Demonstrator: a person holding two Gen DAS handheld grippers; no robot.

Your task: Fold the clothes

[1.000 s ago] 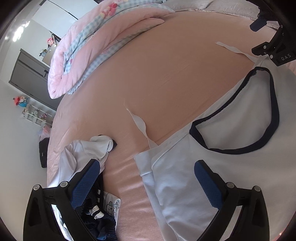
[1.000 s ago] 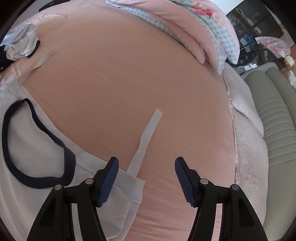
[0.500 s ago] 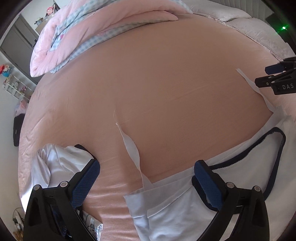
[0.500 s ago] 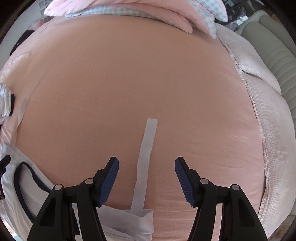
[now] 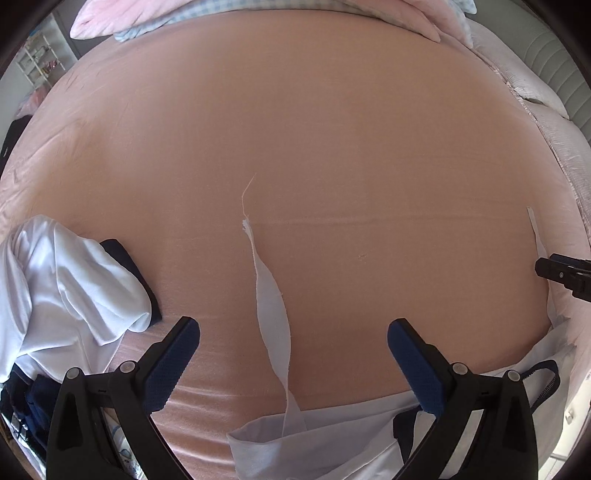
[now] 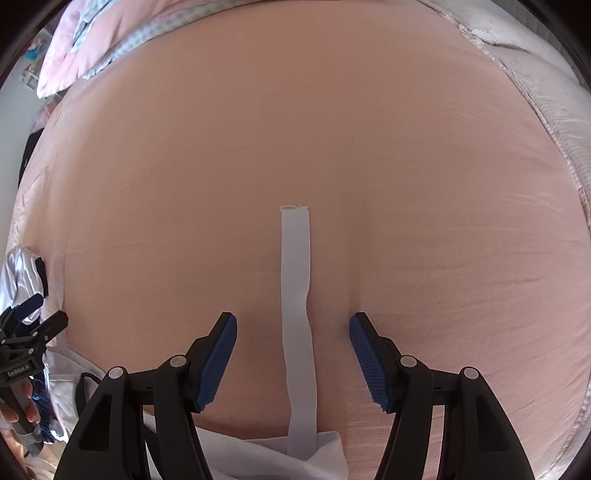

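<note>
A white garment with a dark blue neckline [image 5: 325, 439] lies at the near edge of the pink bed sheet [image 5: 314, 147]. Two white straps run from it away over the sheet. In the left wrist view the left strap [image 5: 271, 306] lies between the fingers of my left gripper [image 5: 293, 365], which stands open above it. In the right wrist view the right strap [image 6: 297, 306] lies straight between the fingers of my right gripper [image 6: 293, 358], open too, close over the sheet. Neither strap is pinched. Most of the garment is hidden below both views.
A heap of white and dark blue clothes [image 5: 62, 291] lies left of the left gripper. A pink and blue checked quilt [image 5: 155, 18] is bunched at the far side of the bed. A padded grey headboard [image 5: 554, 48] stands at the far right.
Both grippers have rolled and swung toward the garment's top edge, so that each strap now runs straight between a pair of fingers. The garment has slid to the bottom of both views. Jaws are unchanged.
</note>
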